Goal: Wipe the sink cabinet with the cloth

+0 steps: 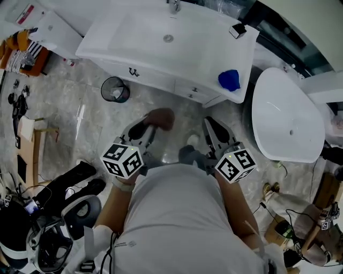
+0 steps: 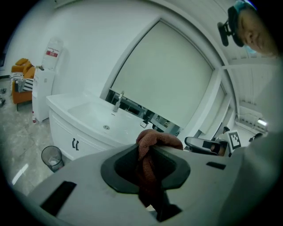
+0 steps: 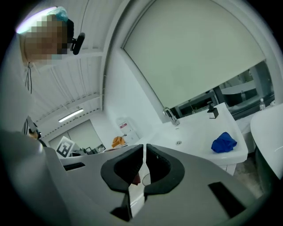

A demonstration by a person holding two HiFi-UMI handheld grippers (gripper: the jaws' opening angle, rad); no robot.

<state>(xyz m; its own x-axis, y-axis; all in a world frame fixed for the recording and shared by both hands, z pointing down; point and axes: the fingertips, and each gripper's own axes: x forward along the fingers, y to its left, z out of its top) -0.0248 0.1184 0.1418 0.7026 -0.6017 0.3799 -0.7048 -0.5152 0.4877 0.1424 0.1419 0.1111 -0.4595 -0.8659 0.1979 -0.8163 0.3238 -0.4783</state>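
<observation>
The left gripper (image 2: 148, 152) has its two fingers (image 2: 121, 170) pinching one reddish-brown cloth (image 2: 155, 137), which is bunched above the fingertips and hangs down between them. The right gripper (image 3: 144, 150) holds nothing; its two fingers (image 3: 166, 170) are pressed together, with only a thin slit between them. Ahead of both pairs of fingers stands one white sink cabinet (image 1: 155, 77) with one basin (image 1: 155, 32) and one tap (image 1: 174, 6); the brown cloth is apart from it. On its top surface, ahead of the right fingers, lies one crumpled blue cloth (image 1: 229, 80). Ahead of the left fingers, one black mesh wastebasket (image 1: 114, 89) stands beside the cabinet.
</observation>
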